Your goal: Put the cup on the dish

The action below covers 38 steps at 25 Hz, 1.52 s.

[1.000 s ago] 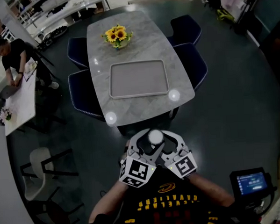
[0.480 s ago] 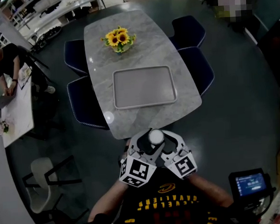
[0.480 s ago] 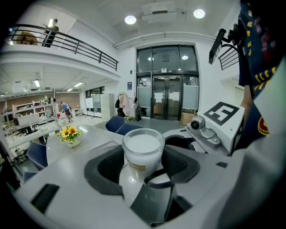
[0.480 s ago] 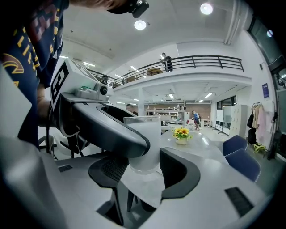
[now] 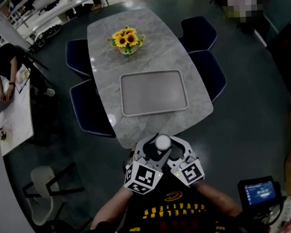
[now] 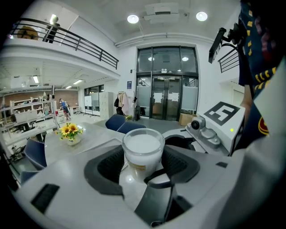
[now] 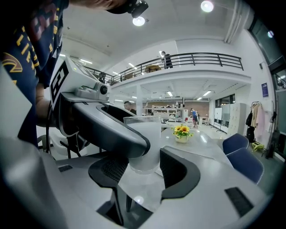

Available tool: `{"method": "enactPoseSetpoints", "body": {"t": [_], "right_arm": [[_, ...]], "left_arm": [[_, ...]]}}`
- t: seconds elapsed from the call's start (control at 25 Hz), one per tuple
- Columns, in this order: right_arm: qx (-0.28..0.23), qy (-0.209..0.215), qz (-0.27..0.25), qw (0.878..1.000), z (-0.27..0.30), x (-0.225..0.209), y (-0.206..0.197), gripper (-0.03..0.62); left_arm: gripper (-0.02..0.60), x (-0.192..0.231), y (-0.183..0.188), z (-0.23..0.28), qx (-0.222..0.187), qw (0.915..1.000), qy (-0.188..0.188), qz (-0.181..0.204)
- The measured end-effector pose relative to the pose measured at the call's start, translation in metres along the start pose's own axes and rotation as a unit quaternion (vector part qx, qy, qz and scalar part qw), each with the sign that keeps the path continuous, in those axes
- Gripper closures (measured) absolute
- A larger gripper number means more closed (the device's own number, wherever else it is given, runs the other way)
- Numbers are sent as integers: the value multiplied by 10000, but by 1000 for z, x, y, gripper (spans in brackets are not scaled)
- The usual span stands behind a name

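A grey table (image 5: 146,35) is seen ahead, with a tray (image 5: 154,92) lying flat on it. Well apart from both, near the person's chest, the left gripper (image 6: 142,165) and the right gripper (image 7: 143,167) are held together, each with jaws wide but pressed on the same white cup (image 5: 162,142), which is held upright in the air.

Bright indoors, heavy fisheye.
Ceiling lamps (image 6: 132,19) overhead; glare on desk (image 5: 146,45); edges warped w/ dark corners; foreground soft.
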State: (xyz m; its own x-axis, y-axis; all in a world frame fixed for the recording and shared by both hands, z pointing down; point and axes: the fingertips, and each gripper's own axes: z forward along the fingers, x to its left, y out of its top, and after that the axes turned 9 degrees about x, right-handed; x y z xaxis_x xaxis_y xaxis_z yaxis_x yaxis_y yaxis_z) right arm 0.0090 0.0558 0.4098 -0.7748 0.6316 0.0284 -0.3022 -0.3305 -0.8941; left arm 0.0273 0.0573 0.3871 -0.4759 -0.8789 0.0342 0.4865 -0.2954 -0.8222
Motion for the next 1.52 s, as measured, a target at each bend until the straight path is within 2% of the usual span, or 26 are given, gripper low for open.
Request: {"method": "enactPoseSetpoints", "body": {"t": [0.28, 0.48, 0.76, 1.08, 1.52], "right_arm": [[100, 39, 75, 9999, 5, 4, -2, 361], [42, 178, 35, 9998, 14, 7, 8, 359], [-80, 561, -97, 9983, 47, -48, 20, 361], [-22, 879, -221, 9959, 76, -105, 26, 361], [98, 1521, -581, 9866, 107, -157, 22, 361]], "left_arm": [[321, 3, -5, -1, 92, 9999, -34, -45], [321, 15, -5, -8, 115, 9998, 147, -99], [321, 61, 22, 32, 163, 9980, 556, -260], [321, 101, 48, 77, 193, 9951, 837, -489], [321, 140, 62, 125, 443, 9849, 1374, -958]]}}
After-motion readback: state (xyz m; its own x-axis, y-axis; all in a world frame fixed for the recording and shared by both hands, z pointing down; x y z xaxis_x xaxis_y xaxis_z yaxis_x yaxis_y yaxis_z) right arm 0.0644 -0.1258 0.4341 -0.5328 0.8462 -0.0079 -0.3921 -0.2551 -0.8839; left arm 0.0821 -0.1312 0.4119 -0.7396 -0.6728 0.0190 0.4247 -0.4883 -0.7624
